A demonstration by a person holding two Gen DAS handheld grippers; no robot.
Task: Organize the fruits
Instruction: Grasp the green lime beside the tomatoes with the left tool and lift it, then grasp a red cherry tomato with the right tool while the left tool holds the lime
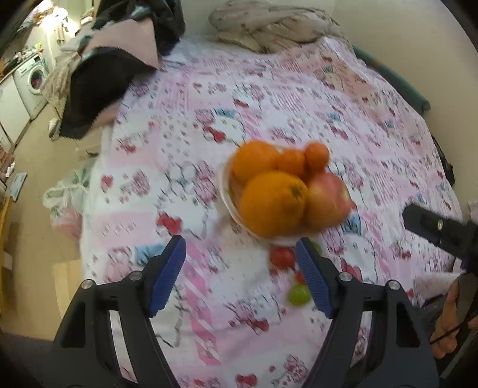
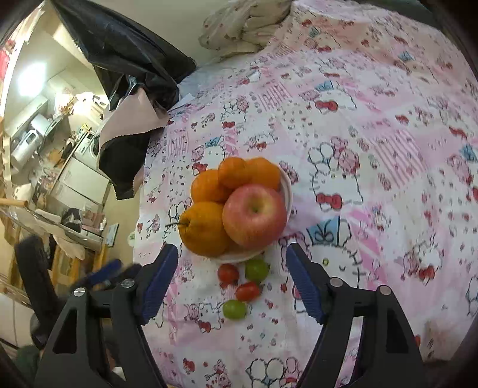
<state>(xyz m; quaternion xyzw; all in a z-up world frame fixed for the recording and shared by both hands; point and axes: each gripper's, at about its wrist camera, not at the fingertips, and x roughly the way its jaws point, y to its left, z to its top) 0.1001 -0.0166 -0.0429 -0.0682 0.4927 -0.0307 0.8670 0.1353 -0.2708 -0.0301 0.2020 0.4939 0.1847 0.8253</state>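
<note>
A white bowl (image 2: 286,185) stands on the pink patterned bedspread (image 2: 373,134). It holds a red apple (image 2: 254,215) and several oranges (image 2: 206,228). On the sheet just in front of it lie two cherry tomatoes (image 2: 228,273) and two green grapes (image 2: 256,268). My right gripper (image 2: 231,247) hovers open above these small fruits with nothing between its fingers. In the left wrist view the bowl (image 1: 230,203) is blurred, with a tomato (image 1: 282,256) and a grape (image 1: 298,294) below it. My left gripper (image 1: 240,241) is open and empty, to the left of the small fruits.
A black cloth (image 2: 125,68) hangs over the bed's back left corner, and a crumpled blanket (image 1: 269,24) lies at the back. The bed's left edge drops to the floor (image 1: 33,167). The right gripper (image 1: 433,226) and a hand (image 1: 451,316) show at the right.
</note>
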